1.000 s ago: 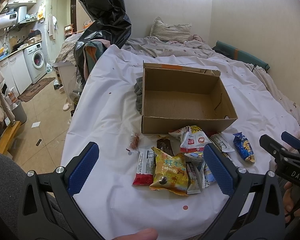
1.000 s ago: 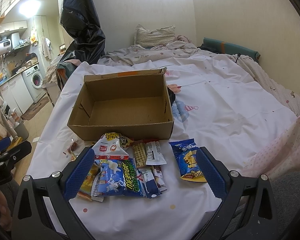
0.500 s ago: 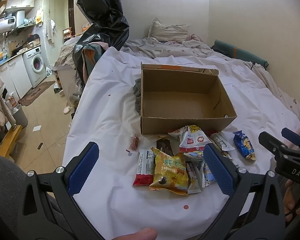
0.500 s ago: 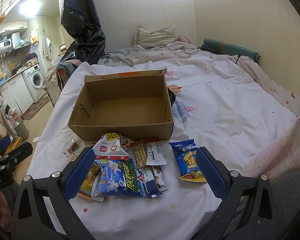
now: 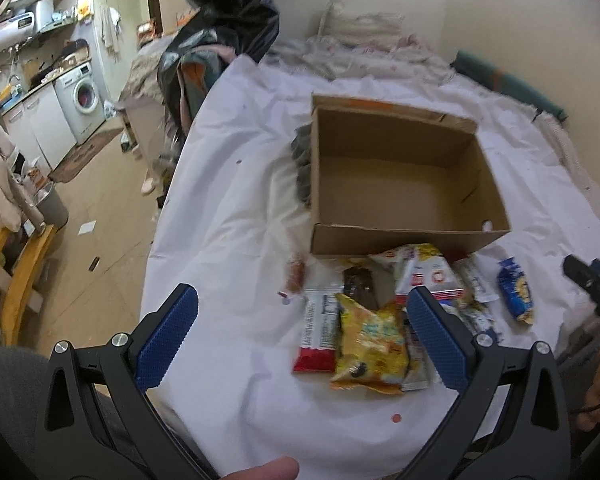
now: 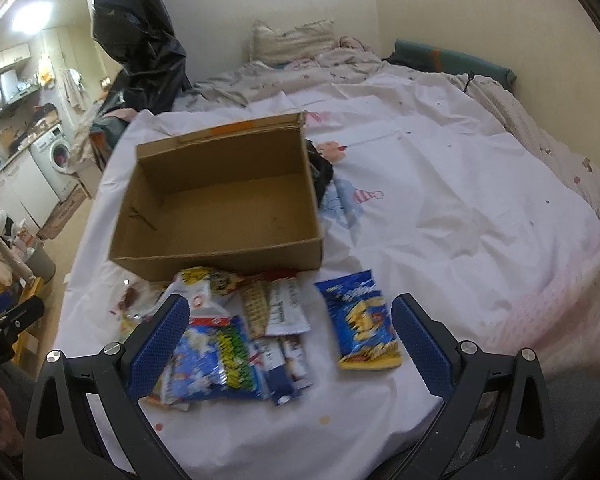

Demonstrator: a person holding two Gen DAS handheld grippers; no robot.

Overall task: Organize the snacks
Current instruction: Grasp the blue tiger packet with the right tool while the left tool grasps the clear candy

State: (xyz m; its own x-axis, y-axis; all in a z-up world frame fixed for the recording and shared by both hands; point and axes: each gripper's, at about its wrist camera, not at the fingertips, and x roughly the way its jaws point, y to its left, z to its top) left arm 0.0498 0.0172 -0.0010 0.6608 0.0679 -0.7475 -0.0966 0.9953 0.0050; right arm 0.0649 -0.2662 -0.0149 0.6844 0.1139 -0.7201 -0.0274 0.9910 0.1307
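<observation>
An open cardboard box [image 5: 404, 236] [image 6: 220, 256] stands empty on the white sheet. A heap of snack packets lies just in front of it: a yellow bag [image 5: 370, 344], a red-and-white bar [image 5: 318, 332], a blue-and-green bag [image 6: 216, 356] and a blue-and-yellow bag [image 6: 362, 320] [image 5: 514, 292] lying apart to the right. My left gripper [image 5: 302, 328] hovers open over the near-left part of the heap, holding nothing. My right gripper [image 6: 290, 340] is open above the heap's middle, also holding nothing.
The white sheet [image 6: 440, 208] covers a bed with rumpled bedding and a pillow [image 6: 292, 40] at the far end. A black plastic bag [image 5: 220, 20] hangs at the bed's left side. Left of the bed lie a tiled floor and a washing machine [image 5: 82, 100].
Both grippers have moved forward and down a little toward the snack heap, so box and packets look nearer. Both stay open; no packet has moved.
</observation>
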